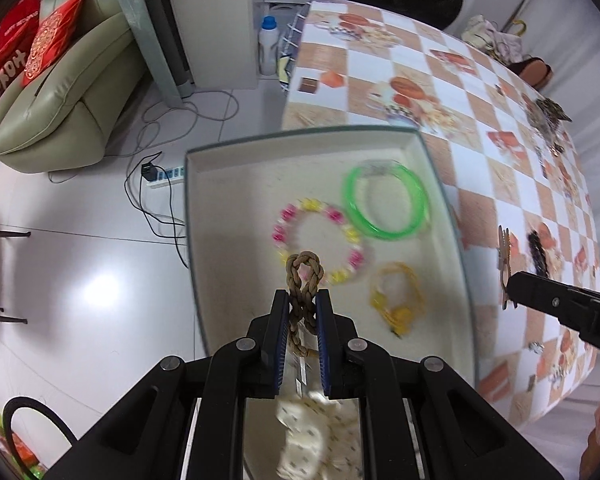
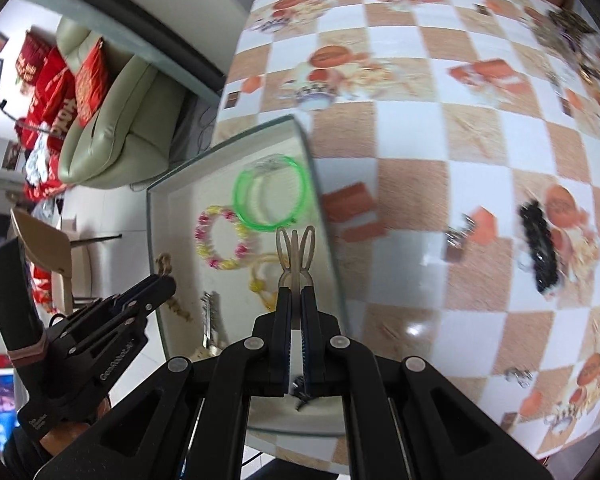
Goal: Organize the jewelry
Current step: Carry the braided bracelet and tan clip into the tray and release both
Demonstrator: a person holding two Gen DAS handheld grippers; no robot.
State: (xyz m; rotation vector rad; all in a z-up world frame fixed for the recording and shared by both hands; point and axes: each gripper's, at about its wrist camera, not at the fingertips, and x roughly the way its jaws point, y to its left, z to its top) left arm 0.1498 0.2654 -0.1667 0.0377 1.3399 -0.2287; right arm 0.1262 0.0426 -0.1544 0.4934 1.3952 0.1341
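I have the left claw (image 1: 303, 312) clamped on a braided rope band (image 1: 304, 280), its long axis running straight out along the fingers — the looped end pokes past the tips and hangs over the tray (image 1: 236, 152), above the pink-and-yellow bead bracelet (image 1: 320, 240). The right claw (image 2: 296, 300) is pinched tight on a tan hair clip (image 2: 295, 256), prongs pointing forward, just above the tray's right edge beside the green bangle (image 2: 272, 196).

So both pieces sit over the drop zone; the left one is deeper inside, the right one nearer the rim. I judge the clip needs a little more travel inward before release, or it may land on the rim. A yellow piece (image 1: 396, 300) already lies in the tray near both claws.

The tray rests at the corner of a table with a glossy checked cloth (image 2: 420, 160) — a black hair piece (image 2: 538, 244) and small trinkets wait further right. Beyond are a pale tiled floor, cables and a beige sofa (image 1: 60, 92).
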